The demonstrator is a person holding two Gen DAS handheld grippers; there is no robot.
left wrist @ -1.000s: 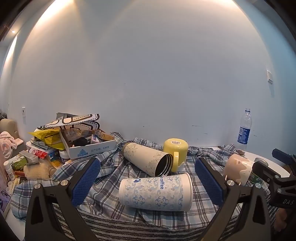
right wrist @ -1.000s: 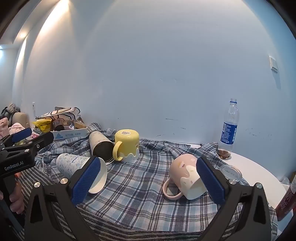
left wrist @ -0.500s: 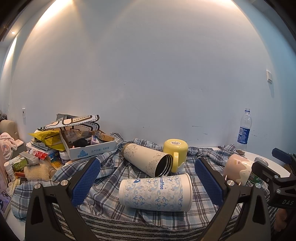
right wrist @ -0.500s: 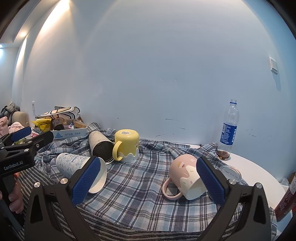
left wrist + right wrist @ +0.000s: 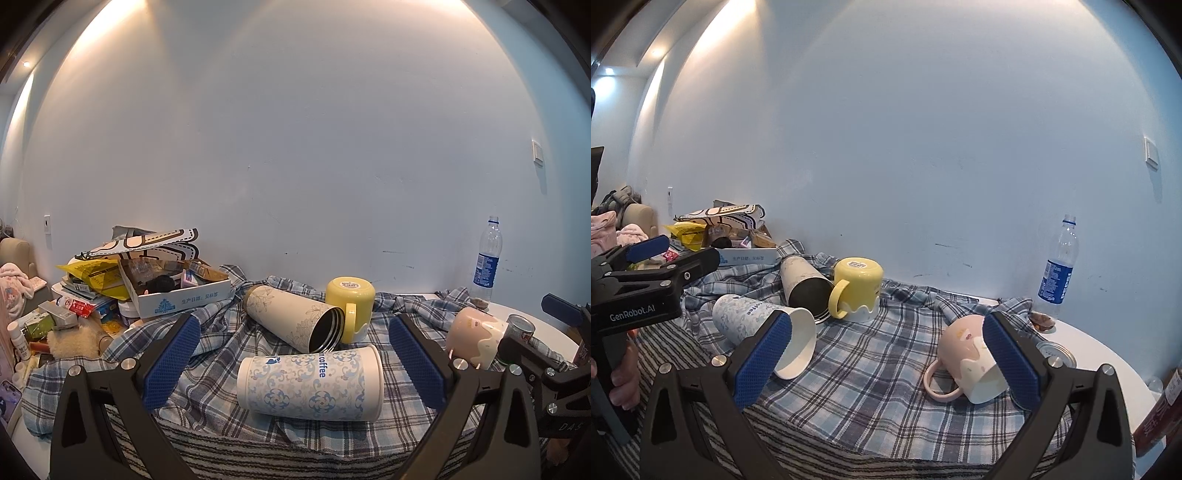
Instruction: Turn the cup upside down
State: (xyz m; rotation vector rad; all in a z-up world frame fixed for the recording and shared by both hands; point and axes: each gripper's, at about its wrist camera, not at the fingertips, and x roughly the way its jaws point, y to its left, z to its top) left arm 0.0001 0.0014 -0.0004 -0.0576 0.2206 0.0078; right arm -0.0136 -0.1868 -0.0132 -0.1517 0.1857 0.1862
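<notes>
A white cup with blue pattern (image 5: 310, 386) lies on its side on the plaid cloth, mouth to the right, just ahead of my open, empty left gripper (image 5: 293, 356); it also shows in the right wrist view (image 5: 757, 326). A beige tumbler (image 5: 293, 317) lies on its side behind it. A yellow mug (image 5: 351, 304) stands upside down. A pink mug (image 5: 967, 358) lies on its side, handle toward me, by the right finger of my open, empty right gripper (image 5: 886, 354). The left gripper shows at the left of the right wrist view (image 5: 661, 258).
A plastic water bottle (image 5: 1056, 273) stands at the back right by the wall. A metal can (image 5: 1054, 352) sits behind the pink mug. A cardboard box and piled clutter (image 5: 170, 284) fill the left. The plaid cloth (image 5: 871, 373) covers a white round table (image 5: 1108, 362).
Both grippers have barely shifted; the views rose very slightly. Nothing on the table has moved.
</notes>
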